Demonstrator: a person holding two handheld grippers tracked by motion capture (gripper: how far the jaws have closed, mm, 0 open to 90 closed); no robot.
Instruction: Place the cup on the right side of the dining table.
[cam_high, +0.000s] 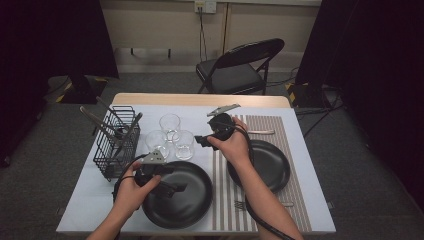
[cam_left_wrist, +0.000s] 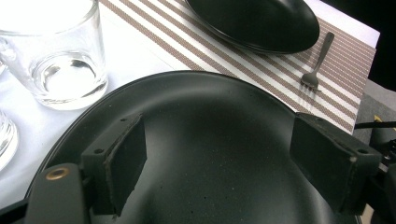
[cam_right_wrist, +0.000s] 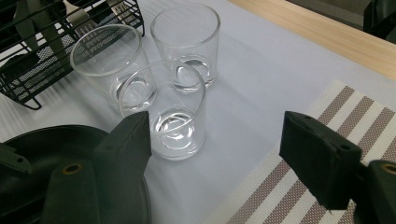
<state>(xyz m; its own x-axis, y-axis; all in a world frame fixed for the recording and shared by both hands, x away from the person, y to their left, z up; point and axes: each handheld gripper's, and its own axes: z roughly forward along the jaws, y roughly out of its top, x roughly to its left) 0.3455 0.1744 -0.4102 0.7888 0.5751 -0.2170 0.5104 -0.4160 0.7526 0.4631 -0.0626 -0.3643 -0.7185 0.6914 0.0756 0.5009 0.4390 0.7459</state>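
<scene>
Glass tumblers, three of them, stood bunched together on the white cloth beside a wire basket (cam_high: 117, 142) of cutlery. We held our right gripper (cam_right_wrist: 217, 158) over the table with its jaws spread wide and empty, pointed at the nearest glass (cam_right_wrist: 163, 112), which stood just ahead of them, untouched. Our left gripper (cam_left_wrist: 224, 163) hovered low over the near black plate (cam_left_wrist: 210, 140), jaws likewise parted and holding nothing. On the striped mat (cam_high: 227, 190) lay a second plate (cam_high: 272, 162) and a fork (cam_left_wrist: 315, 63).
</scene>
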